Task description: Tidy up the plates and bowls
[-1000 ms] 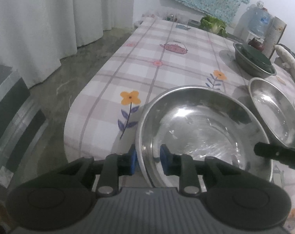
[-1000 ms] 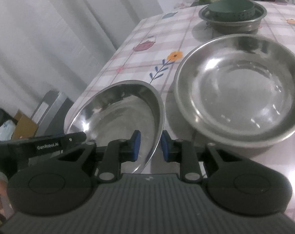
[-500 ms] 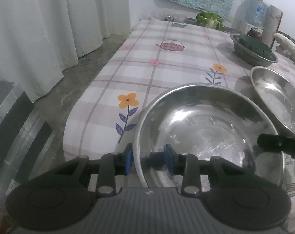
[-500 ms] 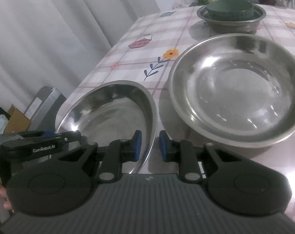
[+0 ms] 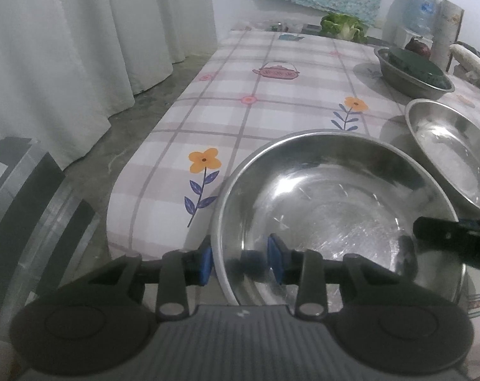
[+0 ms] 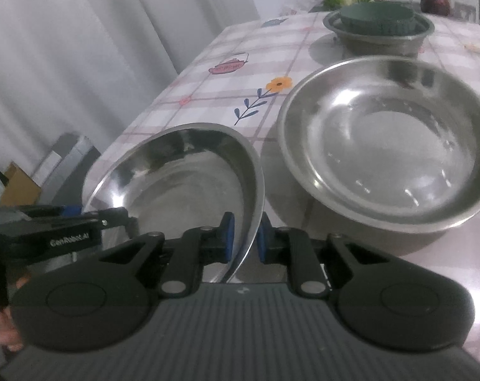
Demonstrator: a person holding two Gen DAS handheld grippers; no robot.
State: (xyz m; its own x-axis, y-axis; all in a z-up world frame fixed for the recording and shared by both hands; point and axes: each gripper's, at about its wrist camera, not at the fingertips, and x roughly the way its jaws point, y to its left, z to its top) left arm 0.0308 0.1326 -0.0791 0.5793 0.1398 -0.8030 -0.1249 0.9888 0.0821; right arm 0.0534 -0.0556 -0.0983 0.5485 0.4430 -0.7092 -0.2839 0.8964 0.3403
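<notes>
A steel bowl [image 5: 335,209] sits at the near corner of the checked tablecloth [image 5: 271,95]. My left gripper [image 5: 240,263] straddles its near left rim with its blue pads apart, the right pad clear of the metal, so it is open. My right gripper [image 6: 244,238] is shut on the same bowl [image 6: 183,177], its pads pinching the right rim. One of its black fingers [image 5: 456,241] shows in the left wrist view. A wider steel bowl [image 6: 386,139] rests just beyond on the right.
A third steel bowl with a dark green dish in it [image 6: 379,31] stands farther back. A cabbage [image 5: 344,27] and a water jug [image 5: 414,6] are at the far end. Left of the table edge are bare floor, white curtains and boxes [image 6: 21,187].
My left gripper's jaws have widened off the bowl's rim. My right gripper's jaws have closed onto the rim. Both hands stayed almost in place.
</notes>
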